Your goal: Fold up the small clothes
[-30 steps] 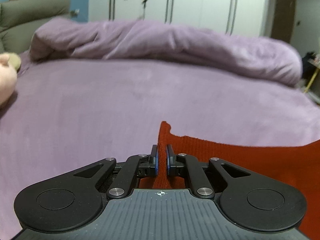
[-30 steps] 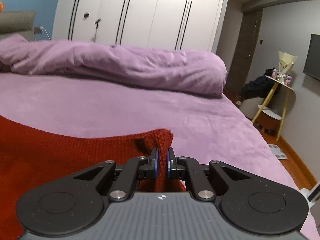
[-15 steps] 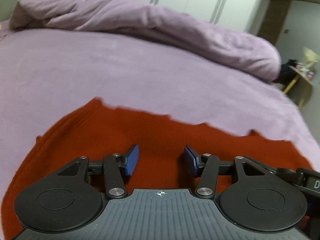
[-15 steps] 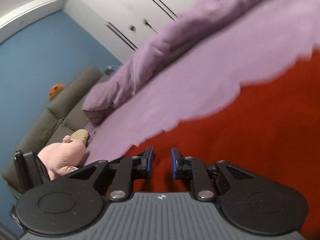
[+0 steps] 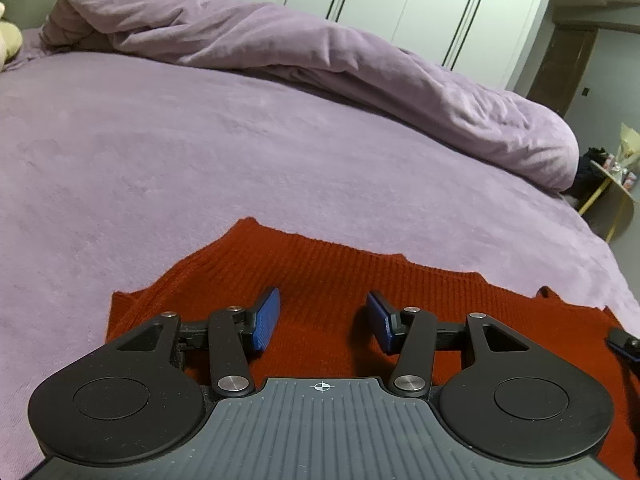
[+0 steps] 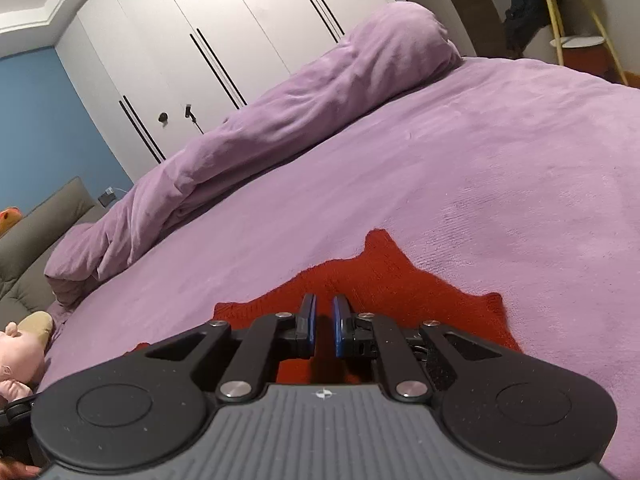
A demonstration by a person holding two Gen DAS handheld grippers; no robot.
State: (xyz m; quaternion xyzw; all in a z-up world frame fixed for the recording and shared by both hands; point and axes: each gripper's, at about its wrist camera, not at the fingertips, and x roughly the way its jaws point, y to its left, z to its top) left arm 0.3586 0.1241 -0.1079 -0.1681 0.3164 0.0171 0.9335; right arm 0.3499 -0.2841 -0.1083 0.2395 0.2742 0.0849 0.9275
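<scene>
A red ribbed knit garment (image 5: 328, 276) lies flat on the purple bed sheet (image 5: 200, 152). My left gripper (image 5: 323, 314) hovers low over its near part, open, blue pads wide apart with nothing between them. In the right wrist view the same red garment (image 6: 384, 276) shows a pointed corner toward the far side. My right gripper (image 6: 324, 306) is over it, jaws closing to a narrow gap, no cloth pinched between the pads. A black part of the right gripper (image 5: 622, 344) shows at the left view's right edge.
A rolled purple duvet (image 5: 320, 52) runs along the far side of the bed, before white wardrobe doors (image 5: 420, 0). A pink plush toy (image 6: 16, 356) and grey headboard (image 6: 44, 224) sit at the left. A yellow-legged side table (image 5: 612, 184) stands beyond the bed's right edge.
Both grippers let go of the raised red cloth corners they were pinching. The garment now lies flat. The left jaws opened wide and sank; the right opened, rolled, then narrowed.
</scene>
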